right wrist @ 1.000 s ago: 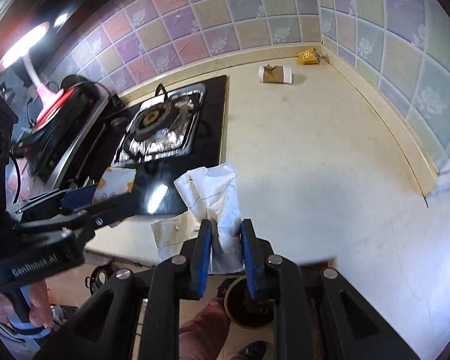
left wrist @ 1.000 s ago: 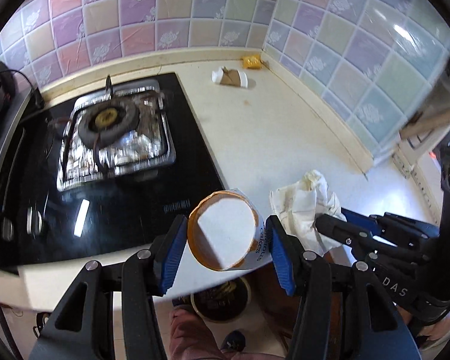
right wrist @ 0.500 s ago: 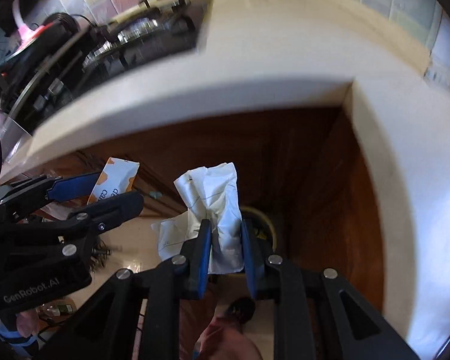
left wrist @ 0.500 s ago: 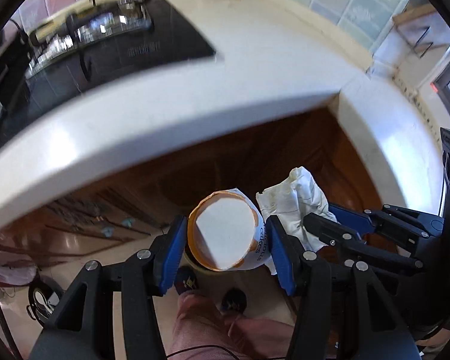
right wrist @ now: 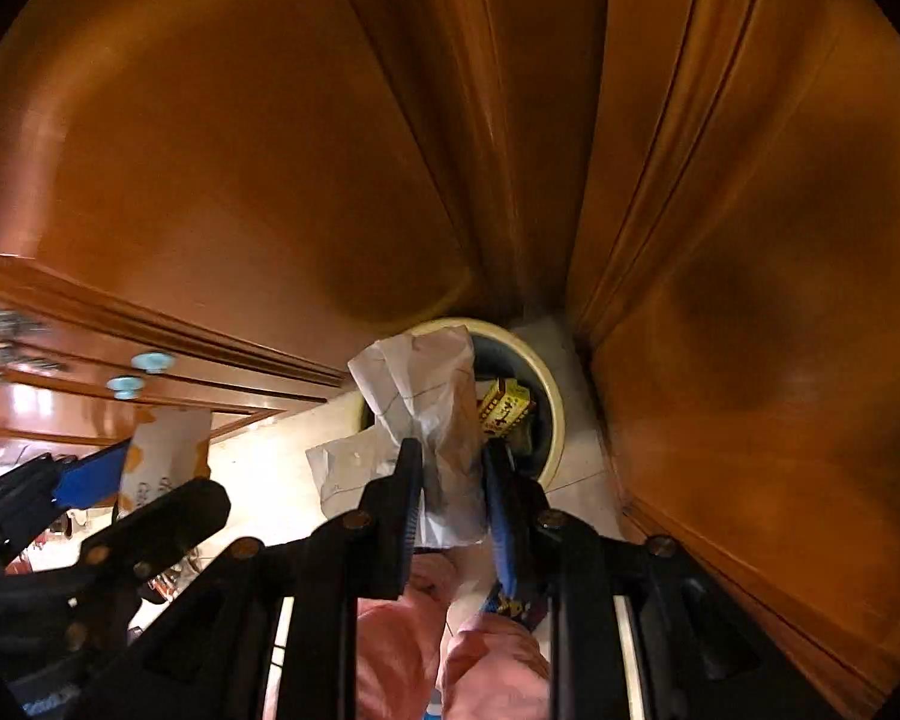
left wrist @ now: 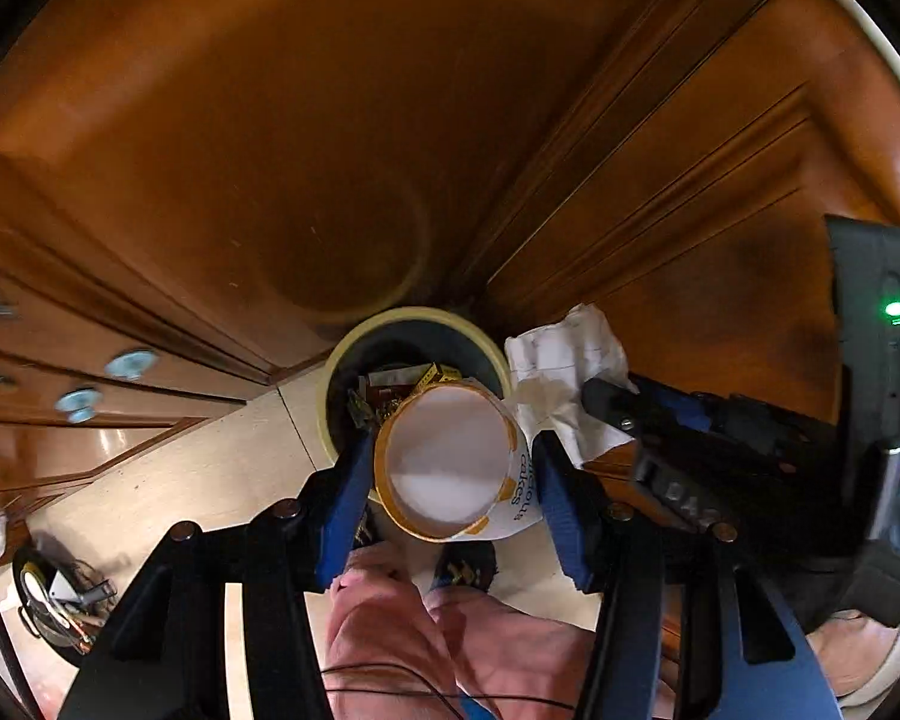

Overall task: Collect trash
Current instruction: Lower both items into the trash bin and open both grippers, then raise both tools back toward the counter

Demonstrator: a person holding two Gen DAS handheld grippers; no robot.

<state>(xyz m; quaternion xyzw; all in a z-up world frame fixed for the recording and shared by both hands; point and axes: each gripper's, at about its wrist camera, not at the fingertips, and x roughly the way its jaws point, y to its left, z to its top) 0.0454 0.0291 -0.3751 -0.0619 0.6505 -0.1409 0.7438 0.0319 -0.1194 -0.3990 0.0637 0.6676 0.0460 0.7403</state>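
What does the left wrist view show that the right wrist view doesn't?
Left wrist only: the open mouth and white inside of the paper cup clamped in the left tool, a green status light on the other tool's body, and a dish of clutter on the floor.

Right wrist only: the right tool shut on the crumpled white paper, seen along its fingers, and the cup's outside wall.

Both: the round trash bin in the cabinet corner, a yellow box inside it, two pale blue cabinet knobs.

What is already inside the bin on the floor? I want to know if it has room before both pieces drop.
The bin holds a yellow printed box and dark scraps. The paper cup and crumpled paper hide the rest, so its fill level cannot be judged.
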